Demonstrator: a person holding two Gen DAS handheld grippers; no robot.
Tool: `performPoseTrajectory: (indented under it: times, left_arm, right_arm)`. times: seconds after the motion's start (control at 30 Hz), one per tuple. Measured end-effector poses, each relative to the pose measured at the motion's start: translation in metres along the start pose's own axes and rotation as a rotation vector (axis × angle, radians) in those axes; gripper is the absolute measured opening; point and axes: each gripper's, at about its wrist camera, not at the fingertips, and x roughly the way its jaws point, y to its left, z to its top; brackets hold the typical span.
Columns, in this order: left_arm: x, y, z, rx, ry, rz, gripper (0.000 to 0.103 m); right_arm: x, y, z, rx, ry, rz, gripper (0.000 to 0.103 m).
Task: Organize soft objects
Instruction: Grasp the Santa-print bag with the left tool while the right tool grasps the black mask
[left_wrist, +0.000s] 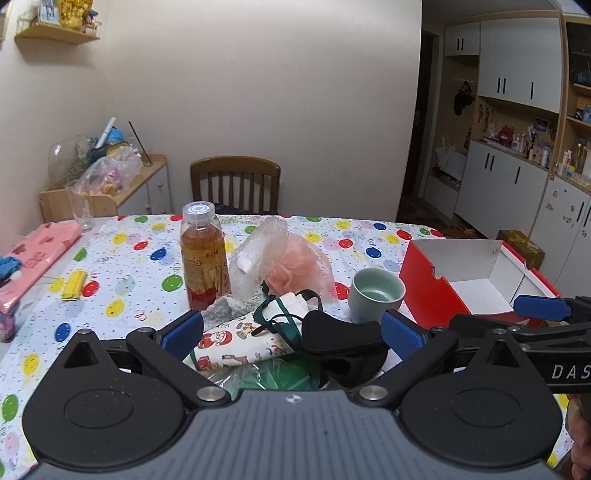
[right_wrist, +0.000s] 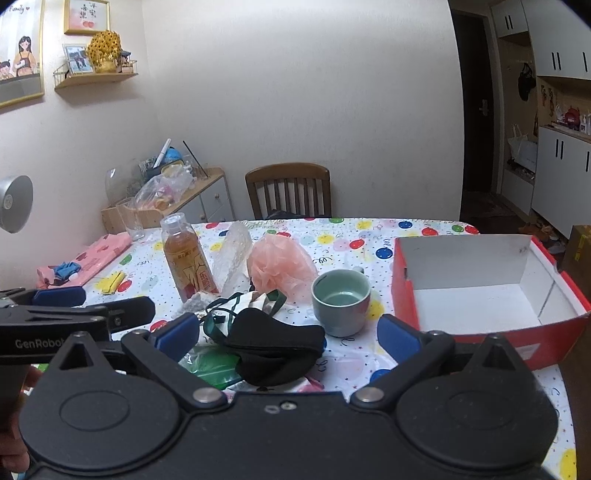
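On a balloon-patterned bench (right_wrist: 424, 229), the red box (right_wrist: 480, 280) stands empty while pink mesh puff (right_wrist: 280, 267), black eye mask (right_wrist: 273, 339) and printed pouch (left_wrist: 240, 343) lie unsorted beside it; left tongs (left_wrist: 291, 332) and right tongs (right_wrist: 288, 332) both gape, released, nothing yet packed

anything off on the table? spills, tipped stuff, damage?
No spills or damage visible. Bottle and green cup stand upright; red box sits open and bare inside. Only oddity: the soft items, black eye mask, drawstring pouch and pink pouf, lie heaped among them.
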Motion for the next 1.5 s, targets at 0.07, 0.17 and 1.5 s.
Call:
performPoseTrajectory:
  times: [0.07, 0.17, 1.5]
  left_arm:
    - [0.009, 0.009, 0.002, -0.005, 0.006, -0.023, 0.103]
    - [0.025, 0.023, 0.003, -0.016, 0.015, -0.041, 0.103]
    - [0.184, 0.093, -0.044, 0.023, 0.252, -0.091, 0.070]
  right_arm:
    - [0.009, 0.005, 0.001, -0.008, 0.013, 0.000, 0.102]
    - [0.025, 0.011, 0.001, -0.030, 0.046, 0.012, 0.102]
    - [0.159, 0.053, -0.038, -0.236, 0.304, -0.065, 0.038]
